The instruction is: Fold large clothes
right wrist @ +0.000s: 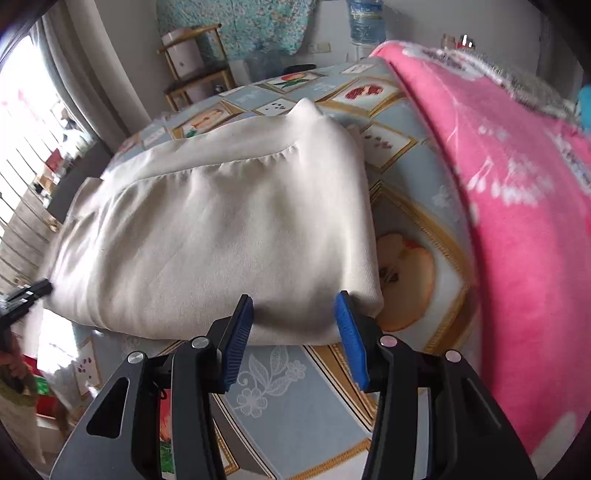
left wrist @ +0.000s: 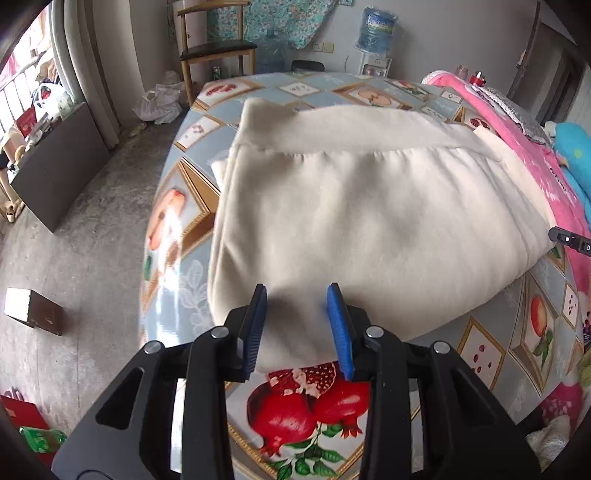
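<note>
A cream garment (left wrist: 369, 206) lies folded into a thick rectangle on the fruit-patterned tablecloth (left wrist: 295, 413), its gathered waistband toward the far side. My left gripper (left wrist: 297, 290) hovers over the garment's near left edge, its blue pads apart and pressing on nothing. In the right wrist view the same garment (right wrist: 221, 229) fills the middle, and my right gripper (right wrist: 295, 297) stands open over its near right corner. Each gripper's tip shows at the edge of the other view: the right gripper (left wrist: 570, 242) and the left gripper (right wrist: 26, 295).
A pink blanket (right wrist: 517, 221) is heaped along the table's right side, close to the garment. Left of the table are bare floor, a dark cabinet (left wrist: 62, 162) and a small box (left wrist: 33, 310). A wooden chair (left wrist: 216, 48) and a water bottle (left wrist: 376, 29) stand behind the table.
</note>
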{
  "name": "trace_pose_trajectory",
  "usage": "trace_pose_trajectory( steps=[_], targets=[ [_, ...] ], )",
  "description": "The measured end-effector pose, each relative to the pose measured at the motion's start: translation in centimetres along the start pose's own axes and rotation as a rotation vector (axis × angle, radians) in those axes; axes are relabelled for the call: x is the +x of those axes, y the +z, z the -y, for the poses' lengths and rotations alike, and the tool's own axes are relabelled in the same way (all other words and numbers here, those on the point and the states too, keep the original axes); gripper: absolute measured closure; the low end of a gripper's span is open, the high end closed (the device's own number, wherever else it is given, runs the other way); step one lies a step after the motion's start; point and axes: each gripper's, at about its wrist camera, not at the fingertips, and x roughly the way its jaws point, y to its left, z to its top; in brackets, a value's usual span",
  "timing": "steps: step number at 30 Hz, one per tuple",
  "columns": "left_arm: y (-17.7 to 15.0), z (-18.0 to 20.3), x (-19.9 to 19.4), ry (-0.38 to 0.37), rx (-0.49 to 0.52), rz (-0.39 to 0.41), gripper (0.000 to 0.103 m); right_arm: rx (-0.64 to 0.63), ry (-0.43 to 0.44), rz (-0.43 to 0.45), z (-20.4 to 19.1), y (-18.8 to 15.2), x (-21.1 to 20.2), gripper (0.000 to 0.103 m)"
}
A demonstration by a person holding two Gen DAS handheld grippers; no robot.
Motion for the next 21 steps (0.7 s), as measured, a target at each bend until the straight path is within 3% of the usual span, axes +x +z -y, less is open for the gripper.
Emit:
trace_pose_trajectory(
  steps=[1,5,8,10,14,17,21],
  targets=[
    [0.1,0.2,-0.9,-0.001,0.010,0.023,0.071,-0.023,-0.024,0.024,-0.9,0.1,-1.1,0.056],
    [0.9,3.2,-2.4,-0.068,0.063,0.074,0.069,-0.051,0.035,0.092,-4.2,0.3,-2.5,0.043],
    [0.8,6.3,-0.8,-0.062,0.114,0.044,0.058,-0.084,0.009,0.075,-6.7,-0.2,-0.4,0.043],
    [-0.2,7.6,1.6,-0.023,0.153,-0.002,0.056,-0.099,-0.043,0.026,-7.2,-0.9,2.3,0.042],
    [-1.2,8.0,1.5,0.013,0.176,0.021,0.055,-0.106,-0.092,0.029,-8.0,-1.0,2.1,0.042],
    [-0.6,8.1,-0.1,-0.038,0.163,0.063,0.055,-0.113,-0.033,0.066,-10.0,-0.5,0.6,0.042],
    [0.4,9.9,0.2,-0.035,0.198,0.062,0.055,-0.221,-0.011,0.128,-14.7,-1.0,0.4,0.042]
  ],
)
